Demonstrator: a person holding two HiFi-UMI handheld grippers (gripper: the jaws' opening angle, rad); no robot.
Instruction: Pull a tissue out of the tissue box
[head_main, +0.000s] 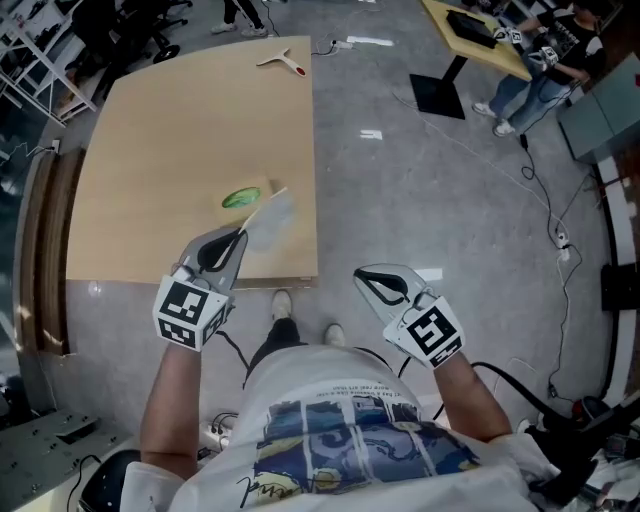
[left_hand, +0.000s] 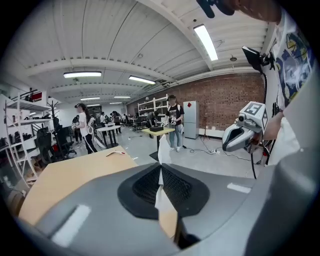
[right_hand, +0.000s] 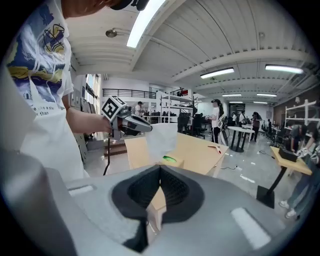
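Note:
The tissue box (head_main: 245, 197), wood-coloured with a green oval on top, sits near the front of the wooden table (head_main: 170, 150). My left gripper (head_main: 240, 232) is lifted just in front of the box and is shut on a white tissue (head_main: 272, 218), which hangs free of the box. In the left gripper view the tissue (left_hand: 163, 152) sticks up from between the closed pads of that gripper (left_hand: 161, 167). My right gripper (head_main: 362, 272) hovers over the floor to the right of the table, shut and empty. The right gripper view shows its own jaws (right_hand: 160, 172), the tissue (right_hand: 161, 140) and the box (right_hand: 170, 161).
A small wooden-handled tool (head_main: 283, 62) lies at the table's far end. The table's right edge (head_main: 315, 180) borders grey floor with cables. A person (head_main: 535, 80) stands by another desk (head_main: 470, 35) at the far right.

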